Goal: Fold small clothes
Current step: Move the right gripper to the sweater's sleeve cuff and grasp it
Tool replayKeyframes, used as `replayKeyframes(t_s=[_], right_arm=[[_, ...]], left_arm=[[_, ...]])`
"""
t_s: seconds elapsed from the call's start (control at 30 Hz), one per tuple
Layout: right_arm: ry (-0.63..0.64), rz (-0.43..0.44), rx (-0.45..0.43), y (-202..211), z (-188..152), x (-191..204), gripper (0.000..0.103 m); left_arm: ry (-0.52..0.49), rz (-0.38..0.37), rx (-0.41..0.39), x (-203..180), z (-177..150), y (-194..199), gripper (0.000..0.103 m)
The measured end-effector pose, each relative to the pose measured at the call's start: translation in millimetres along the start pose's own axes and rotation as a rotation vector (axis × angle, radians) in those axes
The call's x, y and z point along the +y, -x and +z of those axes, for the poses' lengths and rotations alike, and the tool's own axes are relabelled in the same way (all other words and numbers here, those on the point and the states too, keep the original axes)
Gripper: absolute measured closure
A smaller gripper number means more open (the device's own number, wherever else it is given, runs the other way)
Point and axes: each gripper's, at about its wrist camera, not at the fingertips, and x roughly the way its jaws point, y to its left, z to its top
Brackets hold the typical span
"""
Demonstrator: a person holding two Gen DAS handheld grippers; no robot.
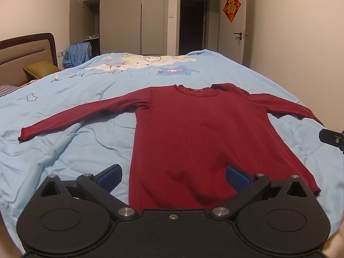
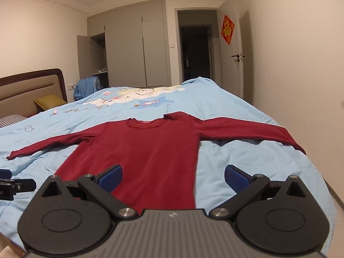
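A dark red long-sleeved top point(image 1: 193, 133) point(image 2: 137, 150) lies flat on the bed, collar at the far end, both sleeves spread sideways. My left gripper point(image 1: 174, 177) is open over the hem's left part, its blue pads point(image 1: 111, 175) wide apart with nothing between them. My right gripper point(image 2: 173, 177) is open too, straddling the hem's right edge, one pad point(image 2: 111, 176) over the cloth, the other over the sheet. Each gripper shows at the other view's edge: the right one point(image 1: 332, 138) and the left one point(image 2: 13, 188).
A light blue cartoon-print duvet point(image 1: 64, 129) point(image 2: 247, 172) covers the bed. A headboard point(image 1: 28, 53) and an olive pillow point(image 1: 40, 68) sit at the left. Beyond stand a wardrobe point(image 1: 129, 21) with one door ajar, blue clothing point(image 1: 77, 53) and a doorway point(image 1: 193, 25). The bed's right edge point(image 2: 322, 182) drops to the floor.
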Motion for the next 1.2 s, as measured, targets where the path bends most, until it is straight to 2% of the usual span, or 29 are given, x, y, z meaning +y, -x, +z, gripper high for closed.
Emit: replayKeyframes(t_s=[0.4, 0.63, 0.77, 1.07, 1.2], right_arm=[[-0.047, -0.078, 0.075, -77.0, 15.1, -47.7, 0.000], [-0.090, -0.140, 0.110, -121.6, 18.8, -79.4, 0.000], [-0.129, -0.171, 0.112, -144.2, 18.8, -101.4, 0.000], [-0.196, -0.251, 0.111, -183.5, 18.7, -148.3, 0.000], [-0.265, -0.204, 0.050, -188.2, 18.0, -170.7, 0.000]], left_arm=[[-0.014, -0.004, 0.043, -28.7, 45.9, -89.3, 0.001], [0.004, -0.014, 0.054, -51.9, 60.3, -151.0, 0.001], [0.019, 0.002, 0.048, -59.8, 57.8, -179.9, 0.001], [0.024, -0.011, 0.063, -63.9, 46.9, -222.9, 0.001], [-0.002, -0.011, 0.038, -64.0, 36.9, -228.0, 0.001]])
